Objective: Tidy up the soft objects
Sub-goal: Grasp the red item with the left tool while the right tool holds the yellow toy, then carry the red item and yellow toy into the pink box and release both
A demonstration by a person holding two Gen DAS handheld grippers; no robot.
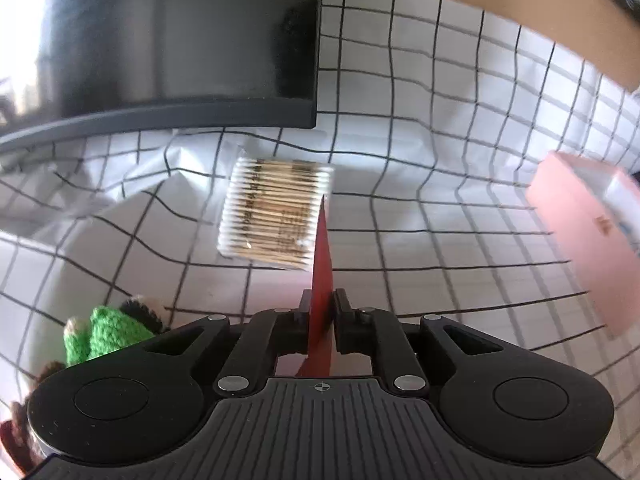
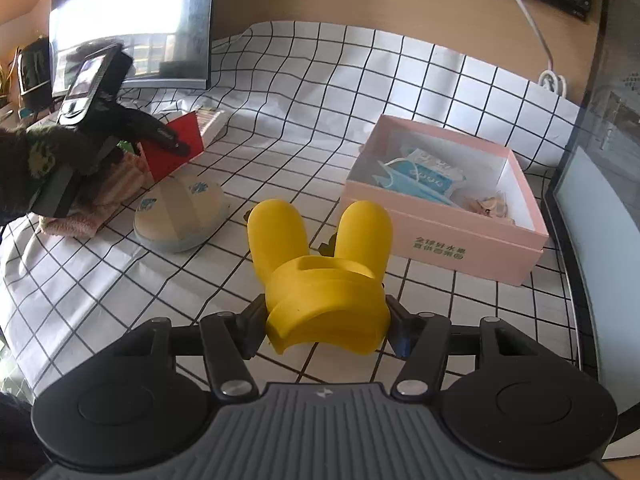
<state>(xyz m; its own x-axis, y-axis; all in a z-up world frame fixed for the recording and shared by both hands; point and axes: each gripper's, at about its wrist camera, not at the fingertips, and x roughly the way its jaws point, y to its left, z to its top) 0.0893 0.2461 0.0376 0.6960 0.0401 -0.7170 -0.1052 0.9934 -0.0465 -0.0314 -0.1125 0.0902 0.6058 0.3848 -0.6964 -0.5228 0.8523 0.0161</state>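
Note:
My left gripper (image 1: 320, 304) is shut on a thin red card or envelope (image 1: 321, 264), held edge-on above the checked cloth; it also shows in the right wrist view (image 2: 176, 144). A pack of cotton swabs (image 1: 272, 212) lies just beyond it. My right gripper (image 2: 320, 320) is shut on a yellow rubbery toy with two rounded lobes (image 2: 320, 272), held above the cloth. An open pink box (image 2: 444, 200) with blue packets and a small beige item inside stands to the right; in the left wrist view it sits at the right edge (image 1: 588, 232).
A monitor (image 1: 160, 40) stands at the back on the checked tablecloth (image 2: 280, 120). A beige and blue slipper (image 2: 180, 216) and a pink towel (image 2: 92, 212) lie at the left. A green knitted toy (image 1: 108, 332) lies low at the left. A second screen (image 2: 600, 240) stands at the right.

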